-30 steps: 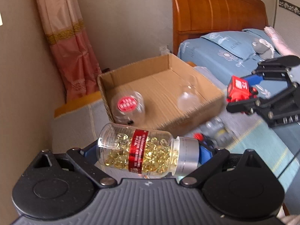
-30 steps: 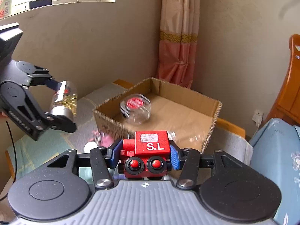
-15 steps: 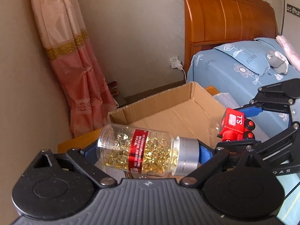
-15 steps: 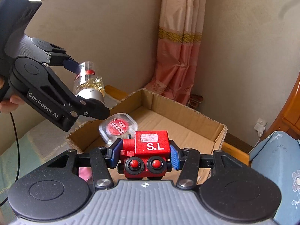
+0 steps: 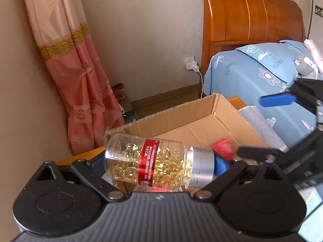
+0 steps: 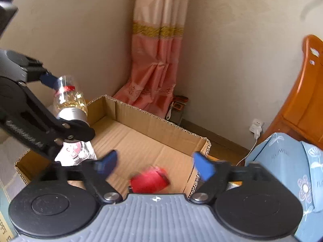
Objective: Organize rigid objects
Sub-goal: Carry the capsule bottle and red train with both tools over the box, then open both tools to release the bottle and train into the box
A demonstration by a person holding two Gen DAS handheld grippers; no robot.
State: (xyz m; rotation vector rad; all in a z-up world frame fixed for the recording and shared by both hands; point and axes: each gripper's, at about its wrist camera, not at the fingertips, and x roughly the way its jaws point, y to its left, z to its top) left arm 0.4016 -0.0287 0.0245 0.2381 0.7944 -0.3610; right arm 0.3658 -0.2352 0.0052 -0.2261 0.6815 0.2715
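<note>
Step in hand: depositing rigid items into cardboard box (image 6: 161, 129). Left gripper (image 5: 159, 161), over box's near corner, clamped endwise on capsule bottle (image 5: 149, 160): clear plastic, red label band, silver cap, about half filled with yellow softgels, lying crosswise and slightly tilted. Clear jar with red lid (image 6: 75, 153) already inside box, partly hidden behind left gripper. Right gripper (image 6: 155, 164) over box interior, jaws just opened wide, nothing between pads. Red toy block (image 6: 149, 180) blurred below them, apparently dropping onto or just reaching box floor. Next move judged: carry bottle further over open floor, lower, then release clear of jar and toy.
</note>
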